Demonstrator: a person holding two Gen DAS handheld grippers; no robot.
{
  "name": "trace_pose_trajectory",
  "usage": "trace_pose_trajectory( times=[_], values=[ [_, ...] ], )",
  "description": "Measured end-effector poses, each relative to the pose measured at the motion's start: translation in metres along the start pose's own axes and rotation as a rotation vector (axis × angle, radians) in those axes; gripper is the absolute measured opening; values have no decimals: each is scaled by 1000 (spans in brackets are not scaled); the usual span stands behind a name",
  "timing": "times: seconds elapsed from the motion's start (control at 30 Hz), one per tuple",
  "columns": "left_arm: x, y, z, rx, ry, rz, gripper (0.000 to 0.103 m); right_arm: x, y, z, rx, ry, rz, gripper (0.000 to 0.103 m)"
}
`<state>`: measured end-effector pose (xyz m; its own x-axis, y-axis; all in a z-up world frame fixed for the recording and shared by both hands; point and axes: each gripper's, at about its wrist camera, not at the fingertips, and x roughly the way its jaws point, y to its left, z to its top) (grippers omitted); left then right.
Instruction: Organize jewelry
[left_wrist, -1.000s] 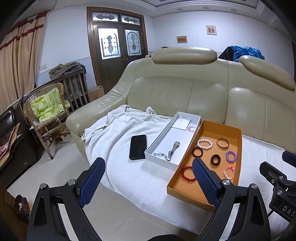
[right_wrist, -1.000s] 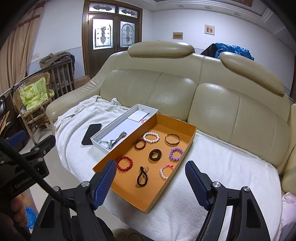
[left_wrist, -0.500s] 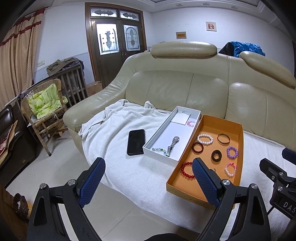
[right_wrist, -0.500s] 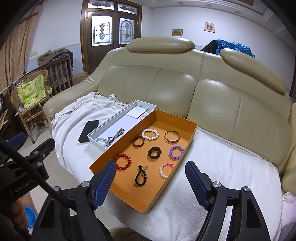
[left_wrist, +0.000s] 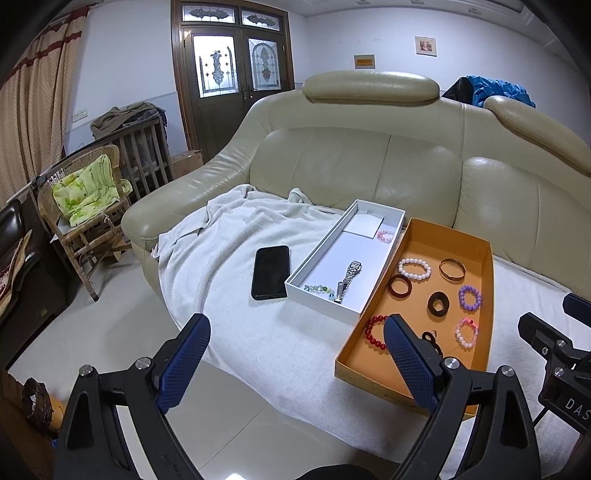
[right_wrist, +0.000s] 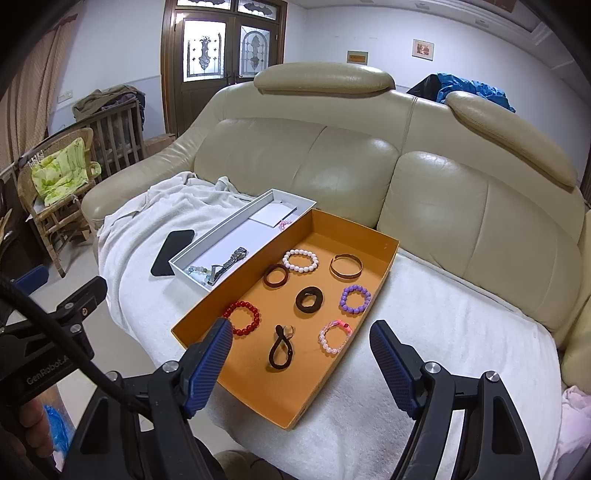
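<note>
Both pairs of my blue-padded fingers stand spread wide with nothing between them: my left gripper (left_wrist: 297, 363) hangs over the floor at the sofa's front edge, my right gripper (right_wrist: 301, 360) over the near end of the orange tray (right_wrist: 384, 266).

Going left to right across the white towel (left_wrist: 229, 258) on the seat: a black phone (left_wrist: 270, 271) lies face up, just beside the white box (left_wrist: 321, 254). Inside that box sit a string of pale green-blue beads (left_wrist: 317, 288) at the near end, a silver watch (left_wrist: 348, 277) beside it, and a white card (left_wrist: 364, 225) with a pink bracelet (left_wrist: 386, 235) at the far end; from my right view the pink piece is mostly hidden behind the tray wall.

The tray touches the box's long side. It holds a red bead bracelet (right_wrist: 244, 315), partly covered by my right gripper's left pad, a dark brown bangle (right_wrist: 276, 276), a white bead bracelet (right_wrist: 300, 260), a looped dark hair tie (right_wrist: 281, 347) with a small ring I cannot make out, a black scrunchie (right_wrist: 309, 300), a pale pink bead bracelet (right_wrist: 334, 336), a gold bangle (right_wrist: 346, 266) and a purple bead bracelet (right_wrist: 355, 299).
</note>
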<state>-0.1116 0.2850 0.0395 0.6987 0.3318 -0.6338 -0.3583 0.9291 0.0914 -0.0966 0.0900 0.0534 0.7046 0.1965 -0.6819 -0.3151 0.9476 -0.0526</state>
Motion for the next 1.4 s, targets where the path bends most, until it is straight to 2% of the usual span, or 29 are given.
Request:
trace_pose_trajectory(
  times=[0.7, 1.4],
  values=[
    [48, 4, 0, -1, 66, 0, 95, 45, 7, 9, -6, 53, -2, 80],
    [80, -3, -1, 19, 111, 47, 95, 95, 5, 16, 11, 93, 34, 80]
  ],
)
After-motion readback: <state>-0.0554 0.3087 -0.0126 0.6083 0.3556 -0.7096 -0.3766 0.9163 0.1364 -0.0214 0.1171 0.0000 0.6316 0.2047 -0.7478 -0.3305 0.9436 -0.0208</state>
